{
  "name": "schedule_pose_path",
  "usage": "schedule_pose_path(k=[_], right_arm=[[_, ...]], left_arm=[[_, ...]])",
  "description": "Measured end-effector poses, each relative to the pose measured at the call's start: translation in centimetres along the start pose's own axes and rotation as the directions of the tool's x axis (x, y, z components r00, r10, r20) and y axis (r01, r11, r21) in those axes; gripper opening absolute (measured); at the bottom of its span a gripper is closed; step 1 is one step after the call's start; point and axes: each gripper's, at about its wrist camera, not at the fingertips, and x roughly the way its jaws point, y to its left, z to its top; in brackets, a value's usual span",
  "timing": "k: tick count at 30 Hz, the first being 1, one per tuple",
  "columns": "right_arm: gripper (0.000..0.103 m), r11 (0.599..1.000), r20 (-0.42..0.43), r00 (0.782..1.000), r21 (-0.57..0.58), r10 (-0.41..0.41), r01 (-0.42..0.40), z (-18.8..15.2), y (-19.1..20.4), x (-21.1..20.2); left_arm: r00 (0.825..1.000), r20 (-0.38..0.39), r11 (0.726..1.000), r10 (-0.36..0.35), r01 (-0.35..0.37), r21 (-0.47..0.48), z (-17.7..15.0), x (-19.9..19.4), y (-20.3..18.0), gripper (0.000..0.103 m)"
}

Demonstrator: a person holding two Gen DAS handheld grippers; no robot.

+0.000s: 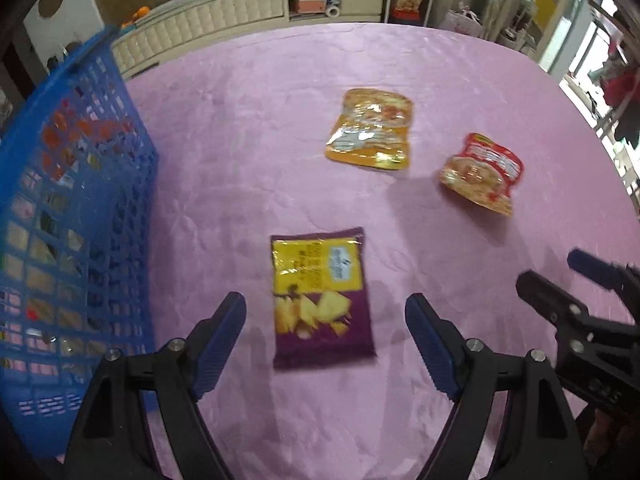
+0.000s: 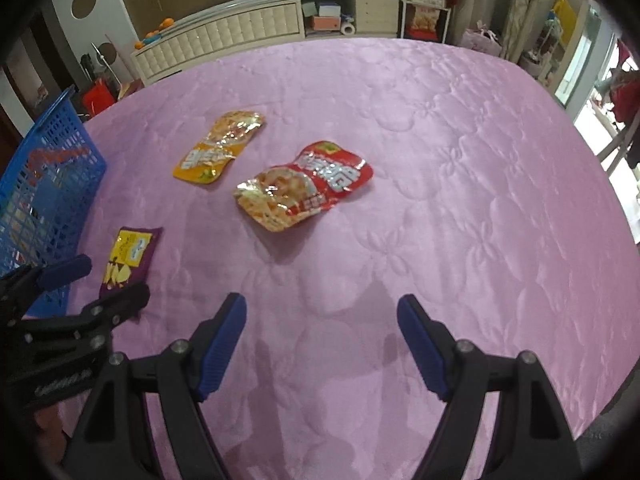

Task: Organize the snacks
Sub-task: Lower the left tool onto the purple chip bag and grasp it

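Three snack packets lie on a pink quilted table. A purple and yellow chip packet [image 1: 322, 298] [image 2: 128, 258] lies right in front of my open left gripper [image 1: 326, 306], between its fingertips. An orange packet [image 1: 370, 130] [image 2: 220, 146] lies farther back. A red packet [image 1: 482, 172] [image 2: 304, 186] lies ahead of my open, empty right gripper [image 2: 322, 306]. A blue plastic basket [image 1: 72, 216] [image 2: 44, 184] holding several snacks stands at the left. Each gripper shows in the other's view: the right [image 1: 560, 280], the left [image 2: 104, 280].
The pink table [image 2: 460, 200] stretches far to the right and back. Behind its far edge stand a white cabinet [image 2: 240, 36] and shelves with boxes. A window area is at the right edge.
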Motion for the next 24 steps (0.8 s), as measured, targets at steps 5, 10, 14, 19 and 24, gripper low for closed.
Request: schedule_pose_path(k=[5,10,14,19,24], right_arm=[[0.081,0.999,-0.021,1.000,0.029,0.020,-0.020,0.0,-0.1,0.8],[0.081,0.999,-0.017,0.999,0.045,0.027,-0.026,-0.1,-0.1,0.5],[0.081,0.997,-0.023,0.999,0.066,0.034,-0.033,-0.1,-0.2,0.5],[0.082,0.995,-0.032,0.998,0.092,0.050,-0.047,-0.4,-0.6,0.0],[0.081,0.994,-0.021,0.998,0.090,0.066,-0.064,-0.1,-1.3,-0.7]], left_arm=[[1.000,-0.031,1.000,-0.001,0.001,0.011,0.2,1.3,0.4,0.080],[0.999,-0.035,1.000,0.008,-0.008,-0.001,0.3,1.1,0.4,0.073],[0.999,-0.037,1.000,0.003,-0.002,0.024,0.0,0.3,-0.2,0.046],[0.999,-0.034,1.000,0.017,-0.016,0.024,-0.6,-0.2,-0.5,0.045],[1.000,-0.004,1.000,-0.006,0.006,0.024,-0.4,-1.5,-0.9,0.045]])
